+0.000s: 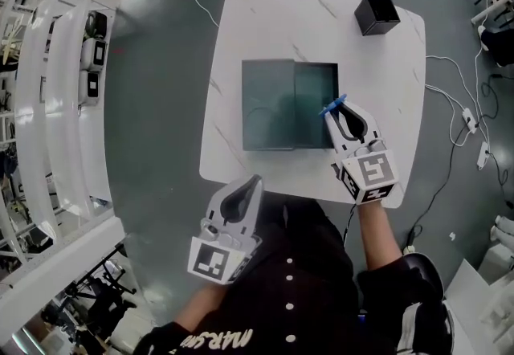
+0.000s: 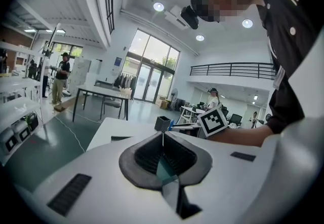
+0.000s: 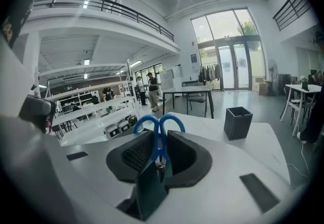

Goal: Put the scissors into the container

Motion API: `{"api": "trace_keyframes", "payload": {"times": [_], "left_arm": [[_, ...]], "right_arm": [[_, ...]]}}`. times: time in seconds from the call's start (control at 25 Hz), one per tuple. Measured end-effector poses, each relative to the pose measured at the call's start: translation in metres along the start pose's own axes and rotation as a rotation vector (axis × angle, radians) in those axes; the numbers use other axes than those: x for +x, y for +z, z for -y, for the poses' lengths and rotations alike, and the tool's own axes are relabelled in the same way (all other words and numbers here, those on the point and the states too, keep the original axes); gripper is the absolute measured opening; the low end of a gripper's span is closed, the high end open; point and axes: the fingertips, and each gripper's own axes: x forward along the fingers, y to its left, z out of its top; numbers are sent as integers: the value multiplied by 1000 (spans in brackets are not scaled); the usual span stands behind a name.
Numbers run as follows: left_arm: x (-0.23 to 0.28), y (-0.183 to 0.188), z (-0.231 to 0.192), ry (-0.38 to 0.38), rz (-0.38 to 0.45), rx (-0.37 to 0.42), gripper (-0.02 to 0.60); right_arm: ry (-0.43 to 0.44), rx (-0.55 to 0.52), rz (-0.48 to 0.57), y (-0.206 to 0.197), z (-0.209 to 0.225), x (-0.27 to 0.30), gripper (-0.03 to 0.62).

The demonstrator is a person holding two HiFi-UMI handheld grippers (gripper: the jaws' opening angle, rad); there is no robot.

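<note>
My right gripper (image 1: pixel 340 110) is shut on blue-handled scissors (image 1: pixel 332 104), holding them over the right edge of a flat dark green tray (image 1: pixel 273 116) in the middle of the white table (image 1: pixel 241 8). In the right gripper view the blue handle loops of the scissors (image 3: pixel 159 123) stick out past the right gripper (image 3: pixel 160 153), which clamps the scissors just below them. A small black square container (image 1: pixel 377 14) stands upright at the table's far right corner, also seen as the black container (image 3: pixel 237 122) ahead and to the right. My left gripper (image 1: pixel 252 182) hangs shut and empty at the table's near edge.
The left gripper (image 2: pixel 163 135) faces along the table toward the black container (image 2: pixel 162 123) and the right gripper's marker cube (image 2: pixel 212 121). White shelving (image 1: pixel 64 104) runs along the left. Cables (image 1: pixel 462 104) lie on the floor to the right. Other tables and people stand far off.
</note>
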Motion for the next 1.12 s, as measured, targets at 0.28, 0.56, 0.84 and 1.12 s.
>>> {"api": "trace_keyframes", "payload": {"times": [0.28,0.56,0.84,1.12], "left_arm": [[4,-26,-27,15,-54,0,31],[13,-40,-29,28,-90,-69,31],[20,-61,-28,18,-122,-97,31],[26,-76,-25,27,-145,-113,31]], "right_arm": [[4,37,-153,-38,3,44,101],[18,32,-259,-65,7,70,101],[15,25,-279,-70,16,102,103],[-19,-9,-376,-87,31,132,103]]}}
